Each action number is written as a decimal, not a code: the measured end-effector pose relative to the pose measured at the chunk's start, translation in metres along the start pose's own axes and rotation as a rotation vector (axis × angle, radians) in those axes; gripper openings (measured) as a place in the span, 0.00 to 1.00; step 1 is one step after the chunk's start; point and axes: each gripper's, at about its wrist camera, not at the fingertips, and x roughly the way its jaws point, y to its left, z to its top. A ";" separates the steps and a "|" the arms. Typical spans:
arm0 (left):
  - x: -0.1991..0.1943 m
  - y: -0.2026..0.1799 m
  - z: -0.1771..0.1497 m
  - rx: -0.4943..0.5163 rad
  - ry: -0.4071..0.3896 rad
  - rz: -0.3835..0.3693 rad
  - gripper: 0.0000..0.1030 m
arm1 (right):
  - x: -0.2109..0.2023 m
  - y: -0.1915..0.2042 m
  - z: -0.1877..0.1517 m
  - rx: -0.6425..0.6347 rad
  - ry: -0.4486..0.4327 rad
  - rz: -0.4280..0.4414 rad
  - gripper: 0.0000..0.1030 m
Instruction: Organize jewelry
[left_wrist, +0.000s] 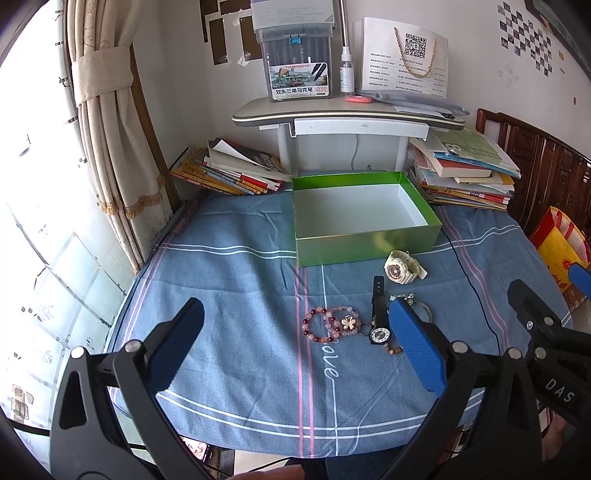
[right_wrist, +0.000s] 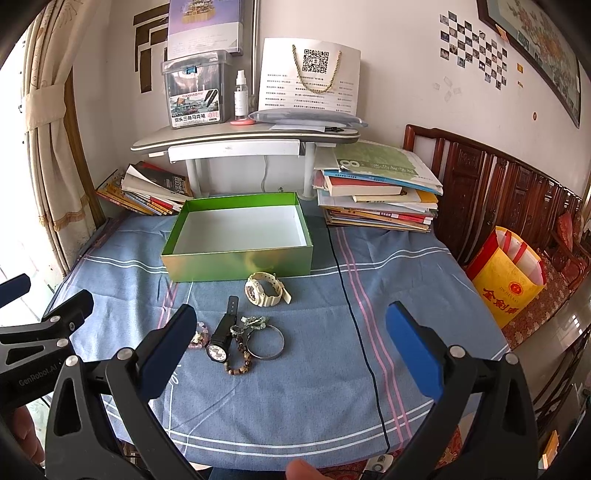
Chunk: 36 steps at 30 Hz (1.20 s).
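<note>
An empty green box (left_wrist: 365, 243) (right_wrist: 236, 262) stands open on the blue cloth. In front of it lie a cream watch (left_wrist: 400, 268) (right_wrist: 264, 290), a black watch (left_wrist: 378, 314) (right_wrist: 223, 332), pink and red bead bracelets (left_wrist: 325, 325) (right_wrist: 197, 338), a brown bead bracelet (right_wrist: 240, 360), a metal bangle (right_wrist: 266, 341) and a small charm cluster (right_wrist: 253, 322). My left gripper (left_wrist: 295, 314) hovers open above the bead bracelets, holding nothing. My right gripper (right_wrist: 291, 321) is open above the bangle, holding nothing. It also shows at the right edge of the left wrist view, as the right gripper (left_wrist: 546, 317).
Book stacks sit behind the box on the left (left_wrist: 232, 170) and right (right_wrist: 380, 192). A small raised desk (right_wrist: 243, 138) holds a marker case (left_wrist: 297, 66), a spray bottle and papers. A black cable (right_wrist: 354, 314) crosses the cloth. A yellow bag (right_wrist: 509, 280) stands by a wooden bench.
</note>
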 end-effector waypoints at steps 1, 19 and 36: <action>0.000 0.000 0.000 0.000 0.000 0.000 0.96 | 0.000 0.000 0.000 0.000 0.000 0.000 0.97; 0.003 0.000 -0.001 -0.003 0.004 0.004 0.96 | 0.007 -0.001 -0.003 0.002 0.008 0.007 0.97; 0.003 0.000 -0.001 -0.002 0.006 0.003 0.96 | 0.009 -0.002 -0.004 0.003 0.011 0.008 0.97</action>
